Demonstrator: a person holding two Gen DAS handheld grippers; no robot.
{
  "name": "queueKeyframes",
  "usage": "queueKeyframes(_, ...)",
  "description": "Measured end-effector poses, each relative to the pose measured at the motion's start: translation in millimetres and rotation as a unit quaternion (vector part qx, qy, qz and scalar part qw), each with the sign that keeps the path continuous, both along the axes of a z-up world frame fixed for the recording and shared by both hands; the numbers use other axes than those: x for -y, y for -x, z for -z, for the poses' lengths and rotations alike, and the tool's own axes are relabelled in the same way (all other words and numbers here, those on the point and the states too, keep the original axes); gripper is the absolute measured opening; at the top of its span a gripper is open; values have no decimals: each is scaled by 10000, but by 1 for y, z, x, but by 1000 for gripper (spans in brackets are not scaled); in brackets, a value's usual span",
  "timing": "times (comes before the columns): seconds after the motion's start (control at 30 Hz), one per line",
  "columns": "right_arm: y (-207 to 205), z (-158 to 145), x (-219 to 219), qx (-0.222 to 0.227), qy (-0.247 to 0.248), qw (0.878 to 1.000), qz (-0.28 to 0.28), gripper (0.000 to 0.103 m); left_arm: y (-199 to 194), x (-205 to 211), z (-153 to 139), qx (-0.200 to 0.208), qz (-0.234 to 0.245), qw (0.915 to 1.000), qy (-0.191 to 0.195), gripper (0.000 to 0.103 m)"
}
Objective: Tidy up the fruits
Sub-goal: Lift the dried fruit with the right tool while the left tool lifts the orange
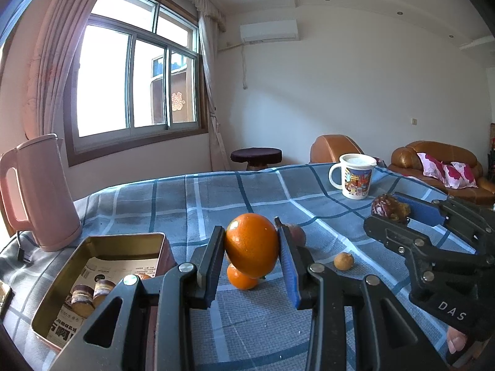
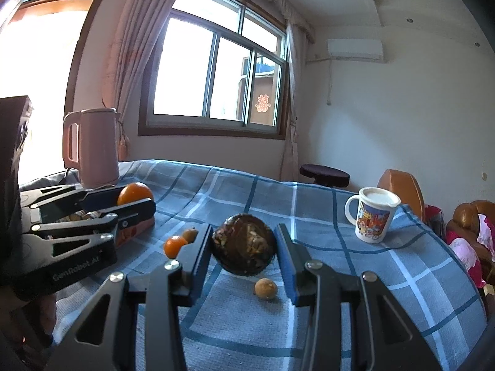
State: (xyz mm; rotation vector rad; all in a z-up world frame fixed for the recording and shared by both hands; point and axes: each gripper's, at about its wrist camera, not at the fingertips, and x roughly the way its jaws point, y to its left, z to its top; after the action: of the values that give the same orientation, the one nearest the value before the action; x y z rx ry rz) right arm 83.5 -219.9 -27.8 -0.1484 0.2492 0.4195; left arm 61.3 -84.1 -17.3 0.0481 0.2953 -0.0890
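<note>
Here the left gripper (image 1: 251,249) clamps a smooth, glossy round orange (image 1: 251,245) above the checked cloth (image 1: 216,198). The right gripper (image 2: 244,247) squeezes a dark, wrinkled, mottled fruit (image 2: 243,244).

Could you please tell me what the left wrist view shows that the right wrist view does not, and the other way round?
Only the left wrist view looks into the open tin, where round cakes lie on printed paper.

Only the right wrist view shows the second small brown fruit beside the small orange on the cloth.

Both show the left gripper shut on a large orange, the right gripper shut on a dark wrinkled fruit, the pink kettle, the lidded mug and a small brown fruit lying on the checked cloth.
</note>
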Motion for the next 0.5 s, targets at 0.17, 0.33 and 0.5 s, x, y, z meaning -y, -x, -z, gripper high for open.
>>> queueKeyframes(0.17, 0, 0, -3, 22, 32, 10000, -22, 44, 1, -1, -1, -12, -9, 10000, 4, 37)
queueKeyframes(0.33, -2, 0, -9, -1, 56, 9999, -93, 44, 2, -8, 0, -49, -86, 10000, 11, 37)
queueKeyframes(0.5, -4, 0, -21, 0, 112, 9997, -225, 44, 3, -15, 0, -85, -166, 9998, 50, 37)
